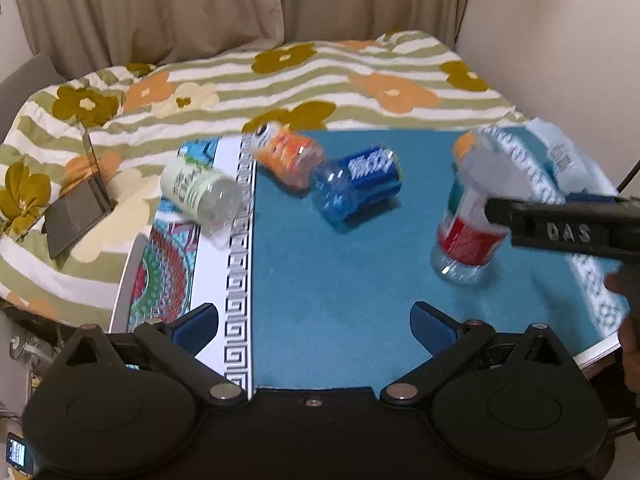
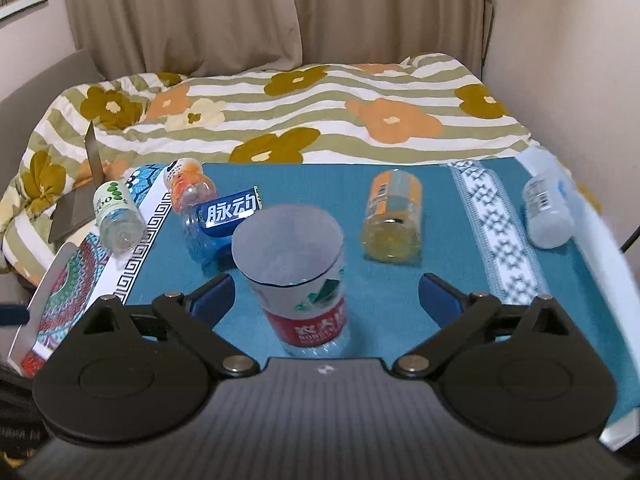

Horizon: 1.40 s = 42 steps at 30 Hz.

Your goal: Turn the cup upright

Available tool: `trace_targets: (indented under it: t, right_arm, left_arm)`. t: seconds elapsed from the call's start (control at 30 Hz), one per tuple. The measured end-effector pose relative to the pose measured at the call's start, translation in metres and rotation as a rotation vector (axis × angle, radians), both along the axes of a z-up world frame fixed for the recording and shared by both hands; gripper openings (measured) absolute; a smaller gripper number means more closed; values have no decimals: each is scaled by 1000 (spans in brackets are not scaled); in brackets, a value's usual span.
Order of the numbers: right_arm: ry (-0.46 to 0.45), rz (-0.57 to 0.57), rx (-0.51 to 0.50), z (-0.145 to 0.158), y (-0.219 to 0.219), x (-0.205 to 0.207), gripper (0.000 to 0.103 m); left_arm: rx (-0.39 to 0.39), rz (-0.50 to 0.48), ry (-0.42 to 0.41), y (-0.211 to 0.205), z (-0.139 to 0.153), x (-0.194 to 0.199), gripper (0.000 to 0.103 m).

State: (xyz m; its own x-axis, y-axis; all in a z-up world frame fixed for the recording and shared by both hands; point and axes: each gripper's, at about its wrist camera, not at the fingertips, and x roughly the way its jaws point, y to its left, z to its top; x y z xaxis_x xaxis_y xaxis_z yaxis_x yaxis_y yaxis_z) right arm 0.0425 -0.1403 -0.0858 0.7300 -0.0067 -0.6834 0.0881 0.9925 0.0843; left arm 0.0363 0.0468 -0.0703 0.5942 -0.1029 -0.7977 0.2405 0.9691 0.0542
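Note:
A clear cut-bottle cup with a red and white label (image 2: 300, 280) stands upright, mouth up, on the teal mat (image 2: 380, 220). My right gripper (image 2: 326, 300) is open, its blue pads either side of the cup without touching it. In the left wrist view the same cup (image 1: 472, 208) stands at the right, with the right gripper's black finger (image 1: 560, 228) beside it. My left gripper (image 1: 314, 320) is open and empty over the mat's near edge.
Other cups lie on their sides: a blue one (image 2: 218, 224), an orange one (image 2: 188, 184), a green-white one (image 2: 118, 216), a yellow one (image 2: 394, 216) and a pale one (image 2: 548, 208). A flowered quilt (image 2: 300, 112) and a small mirror stand (image 1: 80, 208) lie behind.

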Motion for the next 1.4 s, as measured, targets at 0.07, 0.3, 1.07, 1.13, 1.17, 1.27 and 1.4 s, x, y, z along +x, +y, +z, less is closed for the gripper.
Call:
trace_targets:
  t: [0.07, 0.3, 1.07, 1.13, 1.17, 1.27, 1.4]
  right_arm:
    - [9, 3, 11, 16, -8, -8, 103]
    - [43, -35, 46, 64, -45, -34, 103]
    - [91, -65, -7, 61, -78, -75, 103]
    - [93, -67, -3, 60, -79, -76, 103]
    - [94, -67, -1, 60, -80, -76, 103]
    - [93, -69, -4, 59, -79, -77, 103]
    - [94, -69, -6, 58, -78, -77, 103]
  left_arm:
    - [-6, -7, -31, -5, 17, -3, 103]
    - [-35, 19, -103, -15, 55, -15, 103]
    - [-7, 71, -189, -34, 65, -42, 103]
    - [-7, 72, -190, -34, 65, -42, 103]
    - [-5, 72, -191, -34, 65, -43, 103]
    - [-4, 74, -193, -33, 64, -44, 103]
    - [-3, 79, -192, -32, 65, -44, 103]
